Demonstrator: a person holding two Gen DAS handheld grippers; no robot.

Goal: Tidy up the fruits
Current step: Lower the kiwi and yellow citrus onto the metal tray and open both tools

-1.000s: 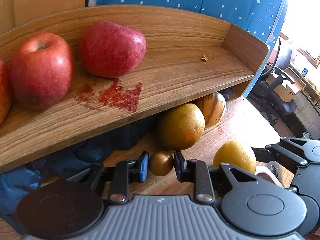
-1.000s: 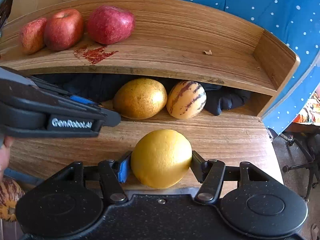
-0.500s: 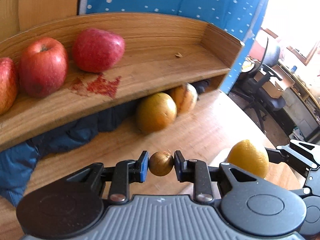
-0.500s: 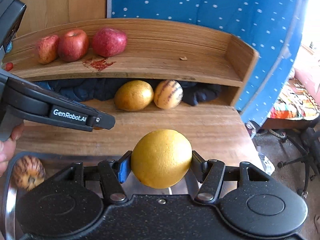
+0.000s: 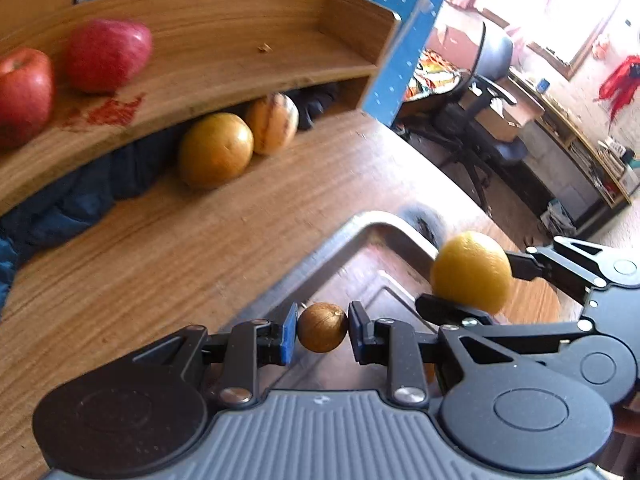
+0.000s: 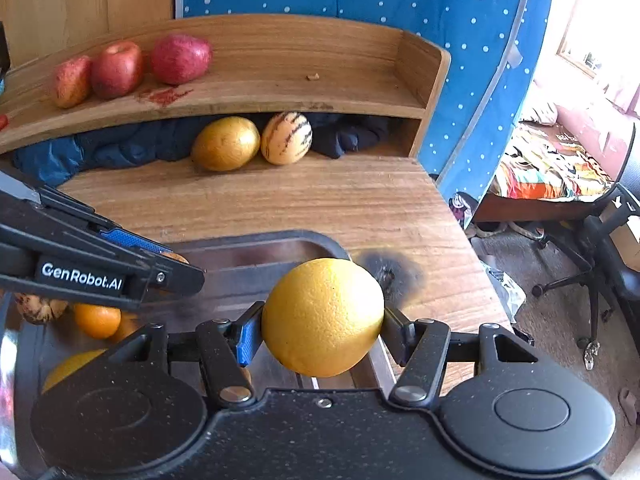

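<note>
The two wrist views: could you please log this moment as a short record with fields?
left gripper: shut on small brown fruit, above metal tray
right gripper: shut on yellow orange, above tray's right edge
tray contents: small oranges, a striped fruit
upper shelf: three red apples, red stain
under shelf: golden-brown fruit beside striped melon, dark cloth behind

right gripper [image 6: 322, 330] | jaws clamp orange [image 6: 322, 316] | above tray [image 6: 256, 248]
</note>
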